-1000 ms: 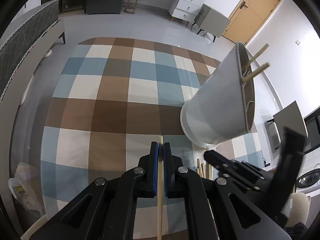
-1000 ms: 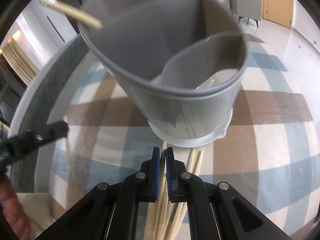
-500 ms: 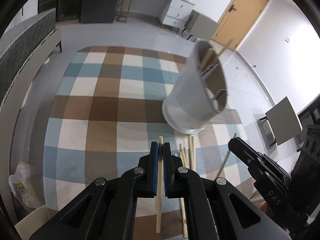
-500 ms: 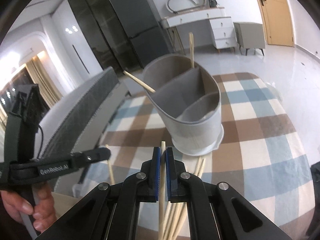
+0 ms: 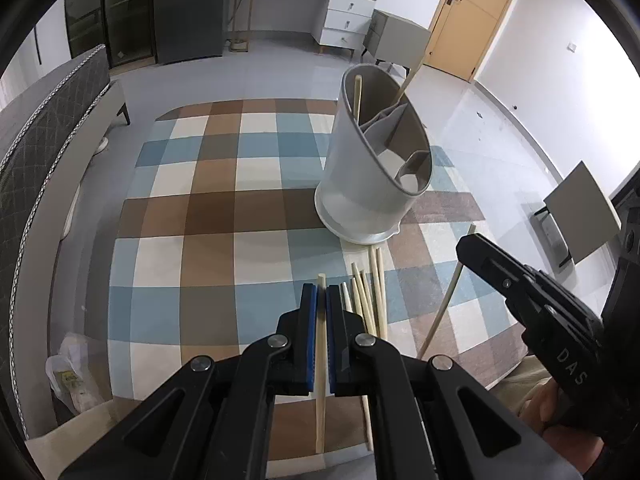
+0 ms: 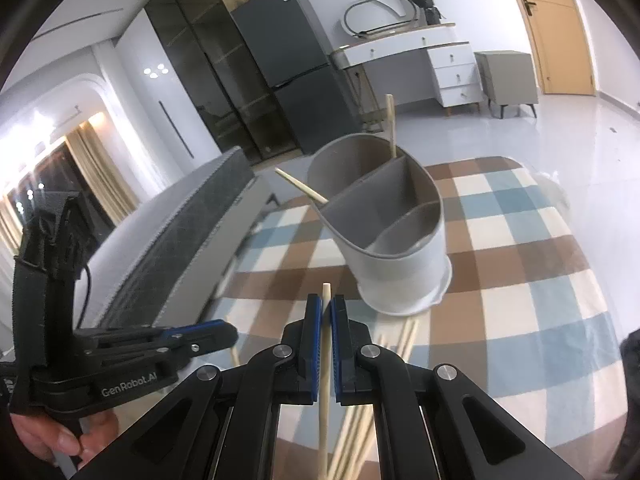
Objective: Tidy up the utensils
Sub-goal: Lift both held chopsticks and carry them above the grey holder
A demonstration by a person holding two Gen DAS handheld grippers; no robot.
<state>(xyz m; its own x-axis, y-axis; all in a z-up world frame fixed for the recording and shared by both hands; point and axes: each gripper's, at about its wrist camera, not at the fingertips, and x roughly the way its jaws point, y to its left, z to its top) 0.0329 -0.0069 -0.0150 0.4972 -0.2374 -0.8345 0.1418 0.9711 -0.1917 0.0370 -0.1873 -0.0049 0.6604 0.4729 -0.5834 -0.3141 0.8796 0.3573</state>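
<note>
Each gripper's jaws pinch a single chopstick, left gripper (image 5: 321, 296) and right gripper (image 6: 326, 306); such light, stiff, slick sticks probably want a near-tip grip, the divided holder (image 6: 390, 222) standing just beyond the loose chopsticks (image 5: 370, 284).

The left gripper (image 5: 321, 294) is held low and level, pointing forward, its two blue-padded jaws drawn close together and clamped on a single chopstick (image 5: 320, 360) that runs back between them. The right gripper (image 6: 326, 306) is posed much the same, jaws nearly closed, pinching another chopstick (image 6: 325, 360) whose tip pokes out past the pads. Each gripper is carried by a bare hand: the left hand (image 6: 60, 438) wraps the handle from below, the right hand (image 5: 560, 420) grips its own handle.
</note>
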